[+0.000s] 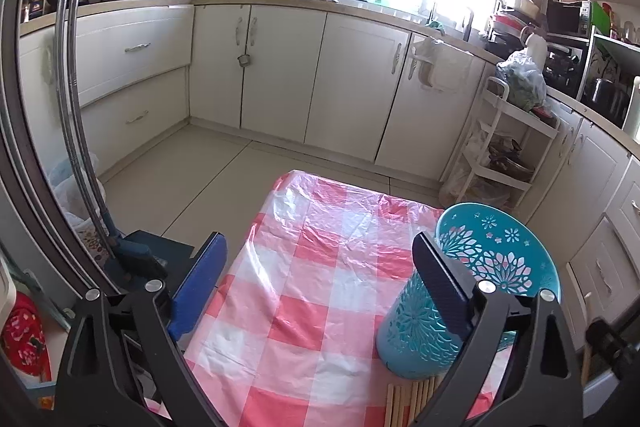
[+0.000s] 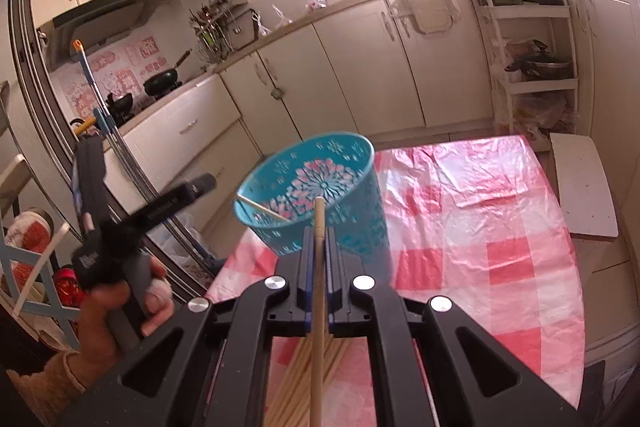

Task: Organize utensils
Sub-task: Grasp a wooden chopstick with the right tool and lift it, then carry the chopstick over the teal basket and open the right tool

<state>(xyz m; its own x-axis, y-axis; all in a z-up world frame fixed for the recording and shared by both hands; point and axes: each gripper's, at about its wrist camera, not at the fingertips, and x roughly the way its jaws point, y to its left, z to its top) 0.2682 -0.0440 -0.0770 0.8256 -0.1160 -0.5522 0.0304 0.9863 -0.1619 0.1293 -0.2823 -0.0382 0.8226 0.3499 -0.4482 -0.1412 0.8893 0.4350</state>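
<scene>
A teal perforated utensil holder [image 1: 476,287] [image 2: 320,195] stands on the red-and-white checked tablecloth [image 1: 304,307] [image 2: 472,227]. My right gripper [image 2: 319,241] is shut on a wooden chopstick [image 2: 318,307], whose tip points at the holder's rim. One chopstick [image 2: 264,210] lies inside the holder. A pile of chopsticks [image 2: 296,387] [image 1: 408,401] lies on the cloth in front of the holder. My left gripper [image 1: 320,283] is open and empty, its right finger beside the holder; it also shows in the right wrist view [image 2: 120,227], held in a hand.
Cream kitchen cabinets [image 1: 280,75] ring the tiled floor. A mop [image 1: 76,115] leans at the left. A white shelf cart [image 1: 504,155] stands right of the table. A white board [image 2: 584,187] lies beside the table's right edge.
</scene>
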